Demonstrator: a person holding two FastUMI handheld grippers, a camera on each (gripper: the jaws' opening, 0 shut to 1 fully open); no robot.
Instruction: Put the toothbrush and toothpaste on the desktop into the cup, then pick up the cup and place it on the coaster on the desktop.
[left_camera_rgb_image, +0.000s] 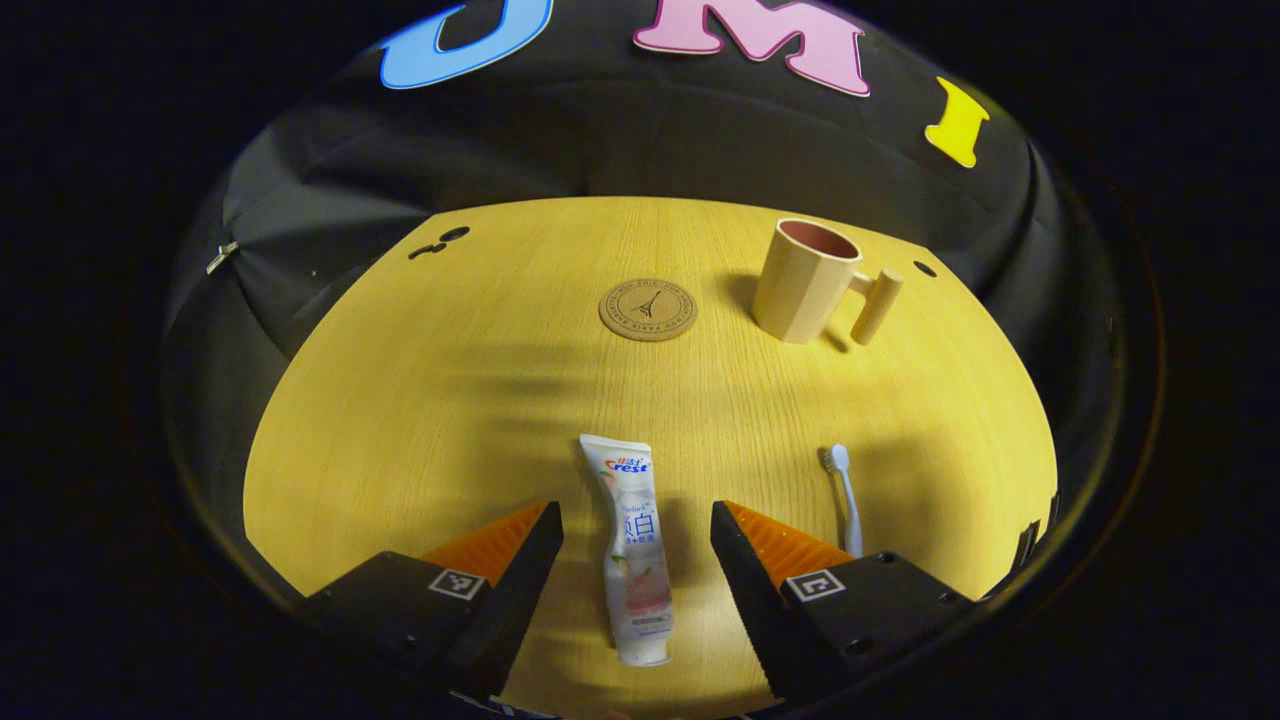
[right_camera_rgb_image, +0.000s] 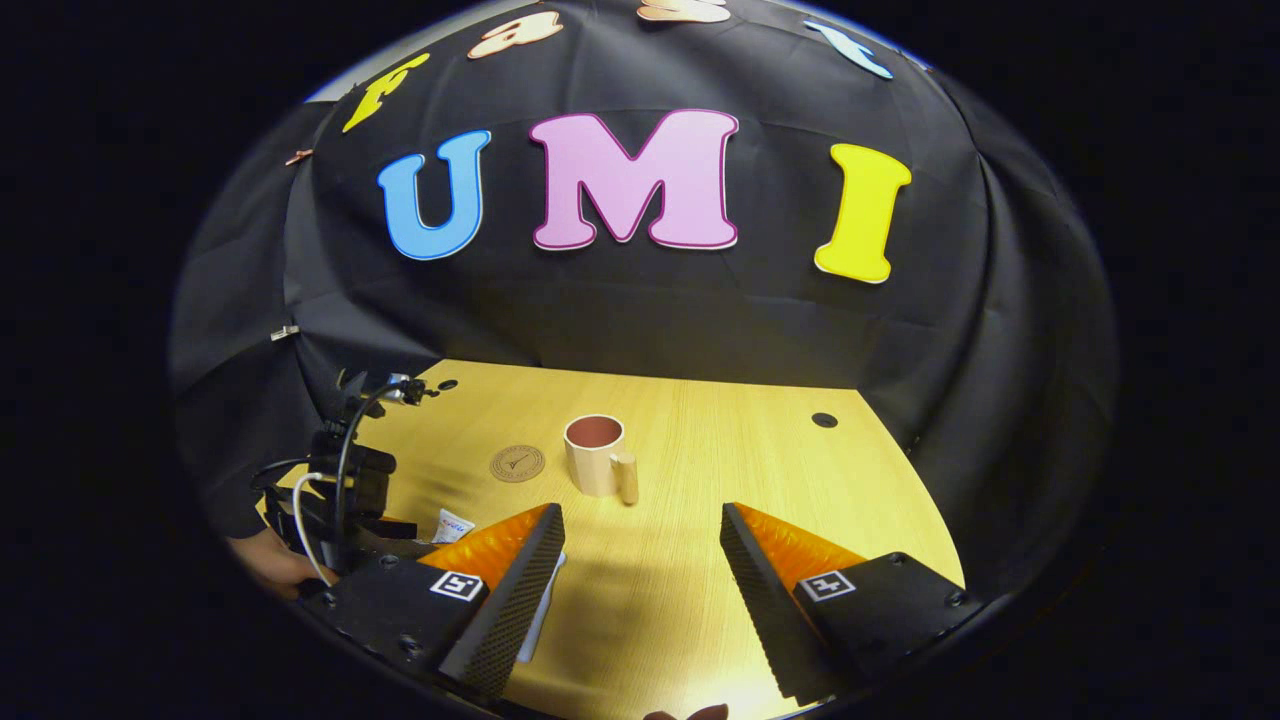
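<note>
A white toothpaste tube (left_camera_rgb_image: 630, 550) lies lengthwise on the wooden desktop (left_camera_rgb_image: 420, 400), between the spread fingers of my left gripper (left_camera_rgb_image: 636, 520), which is open and does not touch it. A pale toothbrush (left_camera_rgb_image: 846, 495) lies just right of the right finger. Farther back stand a beige cup (left_camera_rgb_image: 805, 280) with a side handle and a round brown coaster (left_camera_rgb_image: 648, 309) to its left. My right gripper (right_camera_rgb_image: 640, 530) is open over bare wood, with the cup (right_camera_rgb_image: 597, 455) and coaster (right_camera_rgb_image: 517, 463) ahead. The toothpaste's end (right_camera_rgb_image: 453, 524) peeks out at the left.
In the right gripper view, the other gripper (right_camera_rgb_image: 340, 490) with its cables and the hand (right_camera_rgb_image: 262, 562) holding it is at the left edge. Small round holes (left_camera_rgb_image: 453, 234) (right_camera_rgb_image: 824, 420) sit near the desktop's back corners. The black cloth wall closes the back.
</note>
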